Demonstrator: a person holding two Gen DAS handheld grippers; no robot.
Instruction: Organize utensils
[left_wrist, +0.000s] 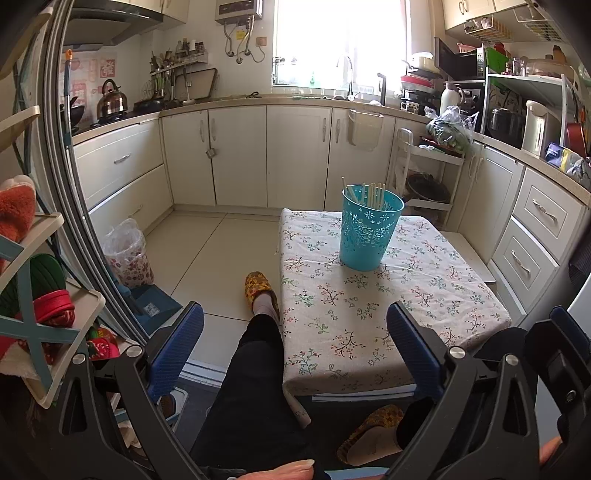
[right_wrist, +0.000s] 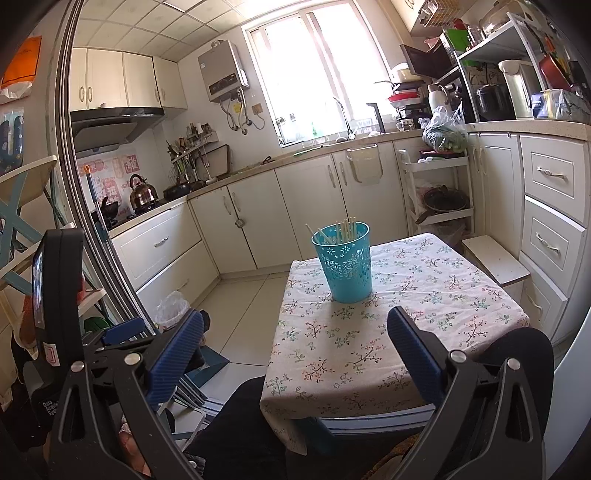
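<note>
A turquoise perforated holder (left_wrist: 370, 226) stands upright on a small table with a floral cloth (left_wrist: 373, 314). Several pale chopsticks (left_wrist: 372, 194) stand in it. The holder also shows in the right wrist view (right_wrist: 346, 261), with the chopsticks (right_wrist: 344, 230) inside and the cloth (right_wrist: 388, 332) around it. My left gripper (left_wrist: 295, 345) is open and empty, held back from the table's near edge, above a leg in black trousers. My right gripper (right_wrist: 295, 345) is open and empty, also short of the holder. The left gripper's body (right_wrist: 59, 302) shows at the left of the right wrist view.
White kitchen cabinets (left_wrist: 236, 155) run along the back and right. A white trolley (left_wrist: 428, 173) stands behind the table. A bagged bin (left_wrist: 127, 254) and a shoe rack (left_wrist: 40, 295) are at the left. Feet in yellow slippers (left_wrist: 260, 291) rest beside the table.
</note>
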